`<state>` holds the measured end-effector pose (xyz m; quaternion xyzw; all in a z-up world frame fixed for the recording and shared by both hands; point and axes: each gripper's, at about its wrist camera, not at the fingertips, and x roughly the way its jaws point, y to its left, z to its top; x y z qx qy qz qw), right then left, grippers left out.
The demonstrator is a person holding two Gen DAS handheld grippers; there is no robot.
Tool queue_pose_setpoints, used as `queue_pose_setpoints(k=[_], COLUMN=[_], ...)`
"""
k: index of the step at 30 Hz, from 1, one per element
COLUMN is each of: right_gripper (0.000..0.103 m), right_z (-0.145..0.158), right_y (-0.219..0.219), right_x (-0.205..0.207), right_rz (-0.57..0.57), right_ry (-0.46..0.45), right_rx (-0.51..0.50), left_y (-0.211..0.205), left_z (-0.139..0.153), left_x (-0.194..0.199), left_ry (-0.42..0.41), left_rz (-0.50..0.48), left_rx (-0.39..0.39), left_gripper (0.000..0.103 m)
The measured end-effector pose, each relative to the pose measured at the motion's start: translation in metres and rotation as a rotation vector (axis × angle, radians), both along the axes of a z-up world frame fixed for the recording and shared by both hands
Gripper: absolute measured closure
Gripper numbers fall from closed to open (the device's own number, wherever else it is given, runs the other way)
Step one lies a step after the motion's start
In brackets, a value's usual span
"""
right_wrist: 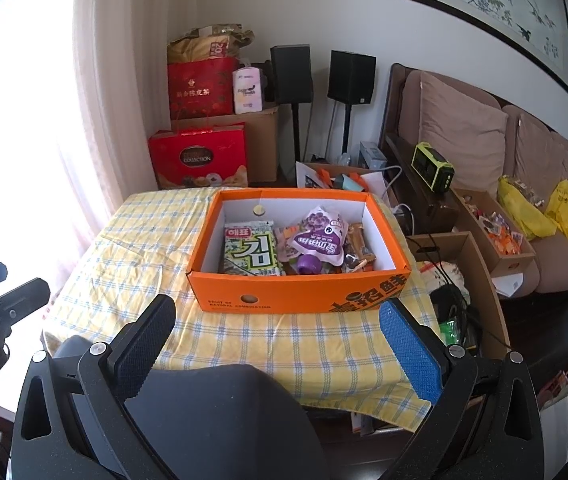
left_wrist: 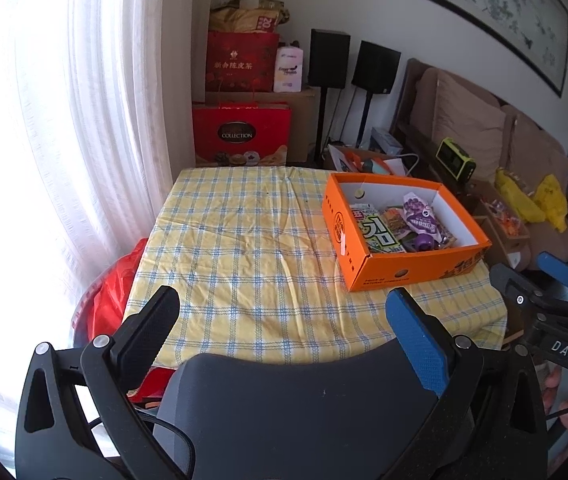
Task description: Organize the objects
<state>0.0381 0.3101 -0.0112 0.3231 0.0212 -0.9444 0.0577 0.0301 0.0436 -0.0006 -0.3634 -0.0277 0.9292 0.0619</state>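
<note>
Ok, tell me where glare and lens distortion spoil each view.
Left wrist view: the window behind the curtain blows out white, and the picture frame bows. Right wrist view: the same glare fills the left edge, but the orange box stays evenly lit and sharp.

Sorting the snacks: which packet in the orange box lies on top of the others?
The purple grape pouch, spout cap toward the camera; it overlaps the packets beneath, while the green seaweed packet lies beside it.
</note>
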Motion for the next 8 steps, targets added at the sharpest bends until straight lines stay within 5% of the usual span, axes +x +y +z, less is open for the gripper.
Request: queue_pose_setpoints(k=[8], right_gripper=[0.000], right_z=[-0.0005], right_y=[-0.0002], right_x=[-0.0005], right_rz=[-0.001], right_ry=[0.000], right_rx=[0.001], left_y=[0.0011], left_z=[-0.0015], left_x=[0.0000], left_ry=[0.000], left_rz=[-0.001], left_rx=[-0.001], left_gripper=[0.000])
